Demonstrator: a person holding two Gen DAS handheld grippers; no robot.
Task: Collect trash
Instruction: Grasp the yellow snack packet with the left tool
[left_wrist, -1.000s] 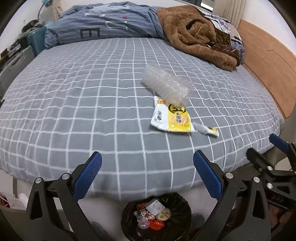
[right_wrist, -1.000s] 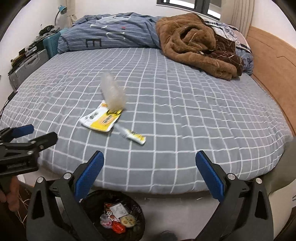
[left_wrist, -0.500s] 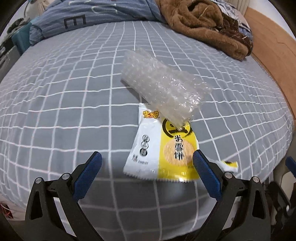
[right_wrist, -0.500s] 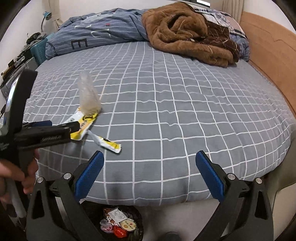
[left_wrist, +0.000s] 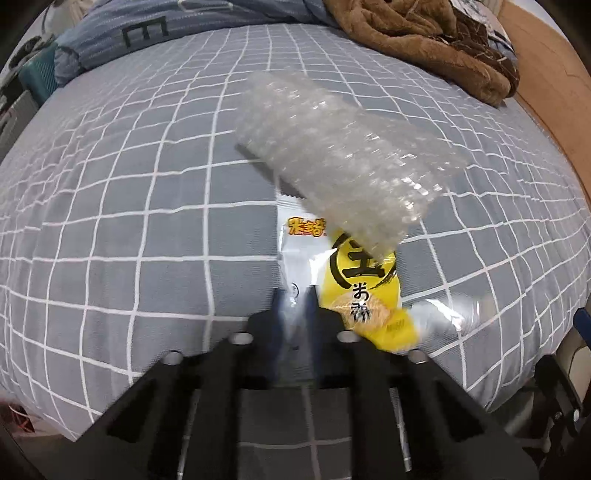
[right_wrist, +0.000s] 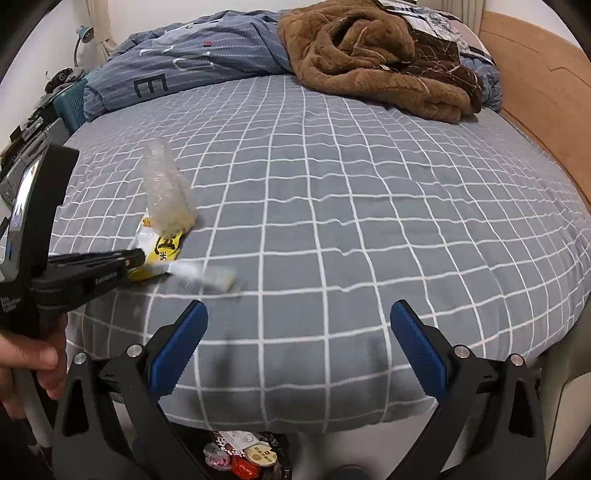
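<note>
The left tool (left_wrist: 294, 295) has just been closing and now pinches the near white edge of the snack wrapper (left_wrist: 354, 284), which lies close to the bed's (left_wrist: 110, 229) near edge. The bubble wrap (left_wrist: 343, 155) rests on the wrapper's far end, so lifting could drag it along or tip it off. The thin grip may slip. A small wrapper (right_wrist: 207, 275) lies just beside. The right tool (right_wrist: 299, 339) hangs released. The bin (right_wrist: 240, 454) waits below the edge.

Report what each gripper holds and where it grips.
Left gripper pinches the yellow snack wrapper at its near white edge. Right gripper is open, holding nothing.
</note>
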